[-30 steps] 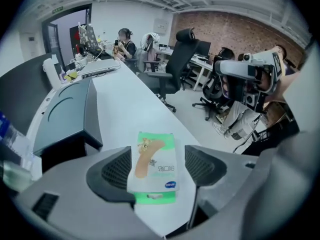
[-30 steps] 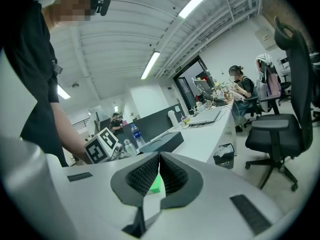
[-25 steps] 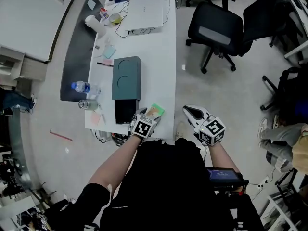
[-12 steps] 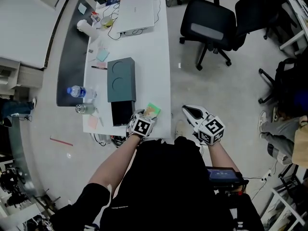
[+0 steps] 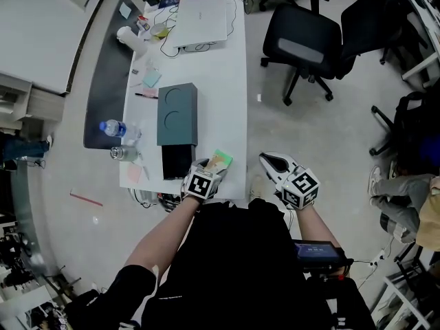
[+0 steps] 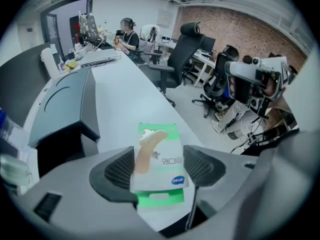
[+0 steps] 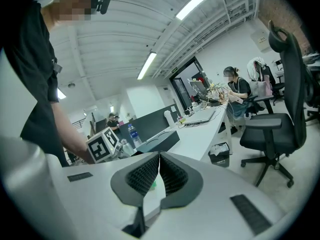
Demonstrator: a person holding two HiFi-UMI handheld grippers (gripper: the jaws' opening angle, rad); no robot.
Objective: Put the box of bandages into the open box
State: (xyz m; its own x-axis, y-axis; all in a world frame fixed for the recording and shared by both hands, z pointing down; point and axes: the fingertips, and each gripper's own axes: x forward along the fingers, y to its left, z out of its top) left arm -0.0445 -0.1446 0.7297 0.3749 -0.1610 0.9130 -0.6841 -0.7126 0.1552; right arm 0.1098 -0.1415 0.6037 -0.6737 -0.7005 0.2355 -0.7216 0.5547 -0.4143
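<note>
I see white surface (image 5: pixel 232 95) running away from camera. Closed laptop (image 5: pixel 199 20) at far end, cables beside it. Water bottle (image 5: pixel 112 127) at surface's left edge by dark partition (image 5: pixel 103 81). Pink sticky note (image 5: pixel 134 174) near front left corner. Black office chair (image 5: pixel 306 43) on floor right of surface. Red stick (image 5: pixel 85 198) on floor at left. Brick wall (image 6: pixel 235 31) on right, seated person (image 6: pixel 129 34) at far desk.

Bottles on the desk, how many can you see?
2. A water bottle with a blue top is on the desk, far left in the head view. A second, clear bottle is nearer the person, left of the open box. More may hide in the far clutter.
</note>
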